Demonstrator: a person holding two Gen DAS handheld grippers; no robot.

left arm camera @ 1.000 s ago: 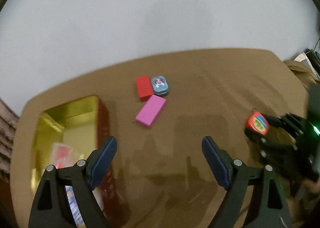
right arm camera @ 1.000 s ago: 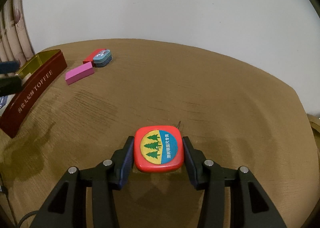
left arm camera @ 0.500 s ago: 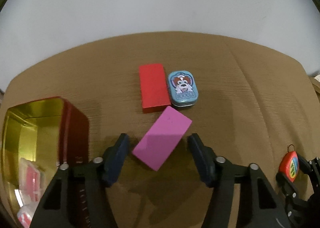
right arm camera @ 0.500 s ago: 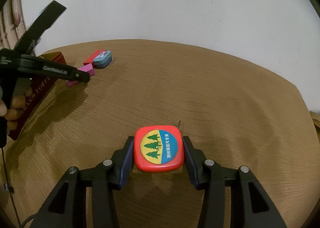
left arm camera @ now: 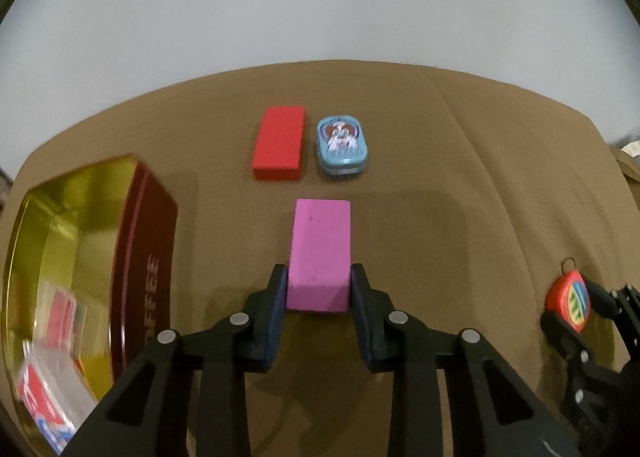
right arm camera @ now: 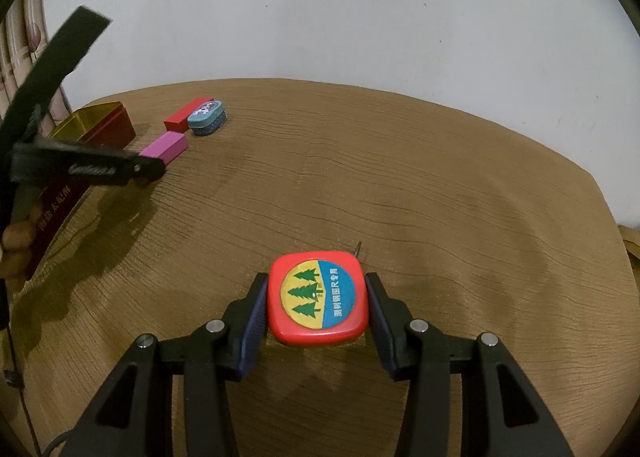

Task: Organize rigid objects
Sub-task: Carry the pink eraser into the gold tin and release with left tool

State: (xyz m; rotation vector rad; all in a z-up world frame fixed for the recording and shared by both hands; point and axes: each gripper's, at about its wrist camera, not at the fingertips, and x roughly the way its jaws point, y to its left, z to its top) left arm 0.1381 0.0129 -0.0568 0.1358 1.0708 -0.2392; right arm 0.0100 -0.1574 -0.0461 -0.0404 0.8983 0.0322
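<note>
My left gripper (left arm camera: 319, 289) is shut on the near end of a pink block (left arm camera: 320, 249) that lies on the brown tablecloth. Beyond it lie a red block (left arm camera: 279, 148) and a small blue tin with a dog picture (left arm camera: 341, 146), side by side. My right gripper (right arm camera: 317, 311) is shut on a red tape measure with a tree label (right arm camera: 318, 303); it also shows in the left wrist view (left arm camera: 570, 305) at far right. In the right wrist view the pink block (right arm camera: 166, 147) sits at far left with the left gripper (right arm camera: 150, 171) on it.
An open red toffee tin with a gold inside (left arm camera: 132, 225) stands left of the pink block, with card packs (left arm camera: 52, 389) in it. It also shows in the right wrist view (right arm camera: 100, 125). A white wall rises behind the table's far edge.
My left gripper moved forward to the pink block, turned in line with it and closed on it. My right gripper stayed still, holding the tape measure.
</note>
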